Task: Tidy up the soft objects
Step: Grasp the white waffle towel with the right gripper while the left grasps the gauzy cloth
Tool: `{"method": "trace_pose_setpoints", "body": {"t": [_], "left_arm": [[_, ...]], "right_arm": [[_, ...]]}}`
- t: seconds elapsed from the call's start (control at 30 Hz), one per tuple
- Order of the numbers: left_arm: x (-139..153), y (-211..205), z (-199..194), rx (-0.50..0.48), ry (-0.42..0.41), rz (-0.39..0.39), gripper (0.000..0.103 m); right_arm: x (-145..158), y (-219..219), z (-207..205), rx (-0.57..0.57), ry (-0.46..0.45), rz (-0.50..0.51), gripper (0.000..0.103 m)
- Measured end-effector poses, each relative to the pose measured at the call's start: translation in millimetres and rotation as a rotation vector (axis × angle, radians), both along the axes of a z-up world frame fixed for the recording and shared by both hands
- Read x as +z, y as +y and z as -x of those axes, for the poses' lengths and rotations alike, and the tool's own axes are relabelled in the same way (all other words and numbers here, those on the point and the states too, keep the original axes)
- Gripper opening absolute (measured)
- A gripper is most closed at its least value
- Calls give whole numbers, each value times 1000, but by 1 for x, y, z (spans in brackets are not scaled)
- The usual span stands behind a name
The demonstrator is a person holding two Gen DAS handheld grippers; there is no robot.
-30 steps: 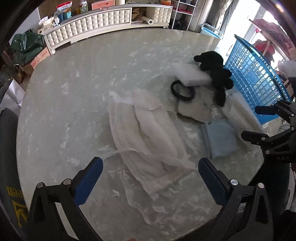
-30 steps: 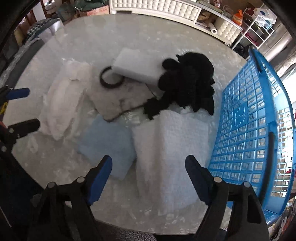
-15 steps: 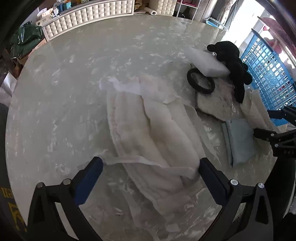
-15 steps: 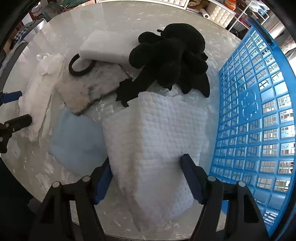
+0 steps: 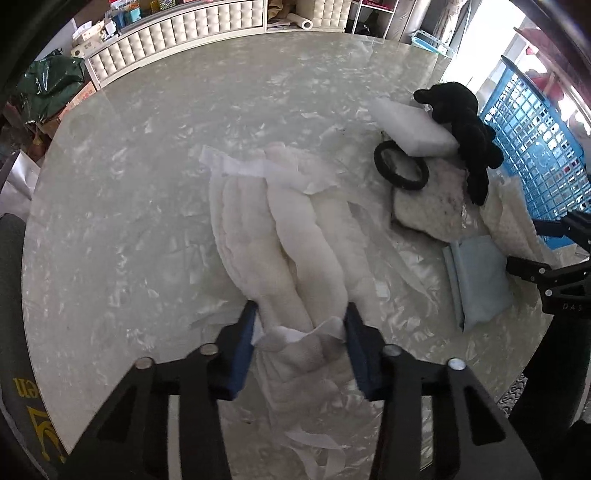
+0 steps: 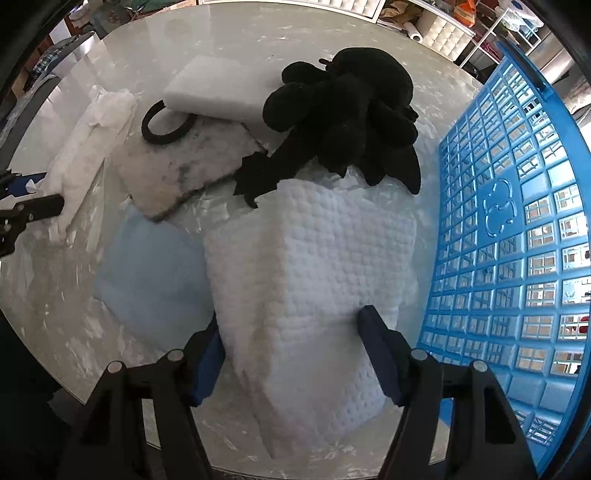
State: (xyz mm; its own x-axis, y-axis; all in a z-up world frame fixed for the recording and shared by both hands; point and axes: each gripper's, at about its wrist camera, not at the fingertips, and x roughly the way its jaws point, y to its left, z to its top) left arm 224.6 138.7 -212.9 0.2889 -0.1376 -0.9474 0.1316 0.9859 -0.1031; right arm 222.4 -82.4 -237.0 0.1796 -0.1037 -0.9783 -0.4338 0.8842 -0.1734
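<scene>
My left gripper (image 5: 301,325) points down at the near end of a long white padded cloth (image 5: 295,240) on the marble table (image 5: 147,184). Its jaws are closing, and the cloth is bunched up between the blue pads. My right gripper (image 6: 291,336) straddles a white dimpled cloth (image 6: 314,258). Its jaws are closing too, and both pads touch the cloth, which rises in a ridge between them. A black plush toy (image 6: 351,103) lies across the far edge of that cloth. A blue plastic basket (image 6: 517,221) stands just to the right.
A light-blue folded cloth (image 6: 147,273) lies left of the dimpled cloth. Beyond it are a stained grey-white mat (image 6: 184,166), a black ring (image 6: 147,133) and a white foam block (image 6: 221,88). A tufted white bench (image 5: 177,33) and shelves lie beyond the table.
The left jaws have gone from wide open to closed in on the padded cloth, gathering it. The right gripper has sunk onto the dimpled cloth and its jaws have narrowed against it.
</scene>
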Motion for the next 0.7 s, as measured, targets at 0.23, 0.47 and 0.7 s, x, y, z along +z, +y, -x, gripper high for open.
{"method": "trace_pose_setpoints", "body": {"t": [0.23,0.47,0.7], "left_arm": [[0,9,1,22,-2,59,25],[11,9,11,25,-23,65,24],[34,13,30,25,-59,83,24]], "right_arm": [[7,0,-3,18,5,23,57],[19,-6,-7,15,-11,14,37],[37,-12,-9,-4,-22,-45,24]]}}
